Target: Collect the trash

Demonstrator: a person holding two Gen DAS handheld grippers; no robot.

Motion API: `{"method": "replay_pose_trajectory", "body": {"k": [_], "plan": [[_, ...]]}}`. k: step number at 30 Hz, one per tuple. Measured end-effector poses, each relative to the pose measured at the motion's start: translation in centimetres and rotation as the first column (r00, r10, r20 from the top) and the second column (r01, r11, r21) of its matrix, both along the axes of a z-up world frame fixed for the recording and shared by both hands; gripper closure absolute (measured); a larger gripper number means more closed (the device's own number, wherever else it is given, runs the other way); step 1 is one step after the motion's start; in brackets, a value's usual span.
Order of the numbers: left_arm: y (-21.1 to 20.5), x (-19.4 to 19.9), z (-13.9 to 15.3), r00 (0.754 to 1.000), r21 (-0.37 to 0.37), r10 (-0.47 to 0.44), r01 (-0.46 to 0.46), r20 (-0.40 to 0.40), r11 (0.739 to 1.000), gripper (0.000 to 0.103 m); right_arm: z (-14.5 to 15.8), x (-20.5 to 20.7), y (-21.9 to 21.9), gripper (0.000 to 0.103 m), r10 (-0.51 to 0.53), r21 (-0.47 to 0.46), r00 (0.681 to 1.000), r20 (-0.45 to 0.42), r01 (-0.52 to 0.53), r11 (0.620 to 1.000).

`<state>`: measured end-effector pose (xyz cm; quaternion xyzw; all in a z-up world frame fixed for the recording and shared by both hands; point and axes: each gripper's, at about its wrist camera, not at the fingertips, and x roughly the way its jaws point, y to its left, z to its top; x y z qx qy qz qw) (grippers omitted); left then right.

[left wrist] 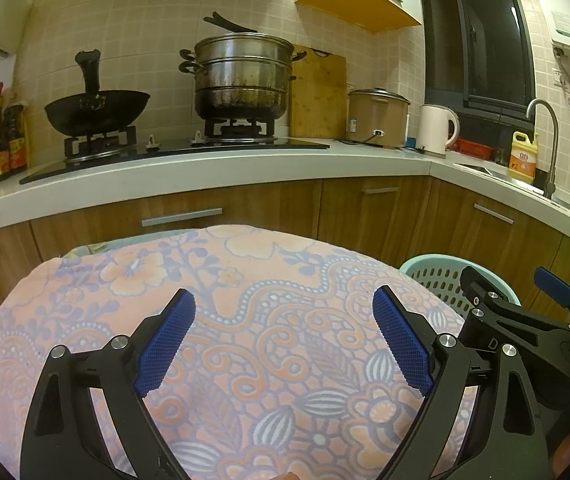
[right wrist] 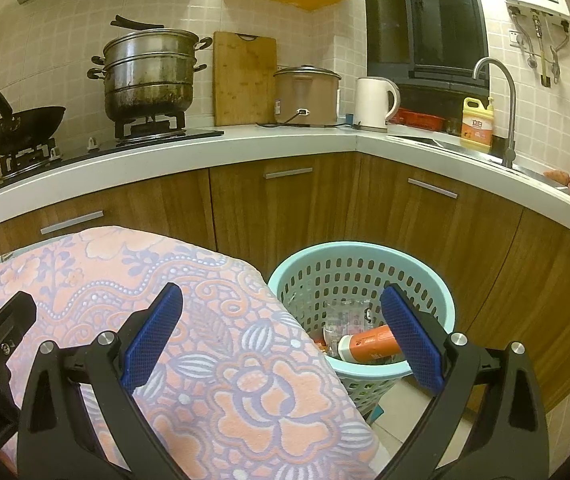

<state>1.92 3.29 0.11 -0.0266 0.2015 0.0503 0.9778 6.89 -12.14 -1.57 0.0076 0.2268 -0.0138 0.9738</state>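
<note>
A pale green perforated basket (right wrist: 425, 280) stands on the floor to the right of a table covered by a pink floral cloth (right wrist: 213, 360). Inside it lie an orange bottle (right wrist: 369, 344) and a clear crumpled wrapper (right wrist: 345, 314). My right gripper (right wrist: 281, 340) is open, empty, straddling the cloth's edge and the basket's rim. My left gripper (left wrist: 285, 340) is open above the floral cloth (left wrist: 245, 300) with nothing between its fingers. In the left wrist view the basket (left wrist: 433, 276) peeks out behind the right gripper (left wrist: 517, 300).
A white counter (right wrist: 285, 140) over brown cabinets wraps around behind, carrying a wok (right wrist: 25, 124), steamer pot (right wrist: 149, 76), cutting board (right wrist: 245, 80), rice cooker (right wrist: 307, 94), kettle (right wrist: 375, 100) and sink tap (right wrist: 501, 100) with a yellow detergent bottle (right wrist: 477, 124).
</note>
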Motion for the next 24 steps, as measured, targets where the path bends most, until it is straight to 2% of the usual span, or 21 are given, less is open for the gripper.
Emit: {"method": "replay_pose_trajectory", "body": {"k": [13,21,24], "plan": [[-0.10,-0.04,0.07,1.000,0.003,-0.001,0.001,-0.001,1.000,0.015,-0.01,0.03,-0.06,0.008,0.000,0.001,1.000,0.000,0.000,1.000],[-0.23,-0.19,0.01,1.000,0.037,0.000,0.000,0.012,0.999,0.015,-0.02,0.06,-0.08,0.008,0.001,0.000,1.000,0.000,-0.001,1.000],[0.05,-0.14,0.10,1.000,0.018,-0.001,0.001,0.006,1.000,0.013,-0.02,0.04,-0.06,0.008,0.001,0.000,1.000,0.001,-0.001,1.000]]}}
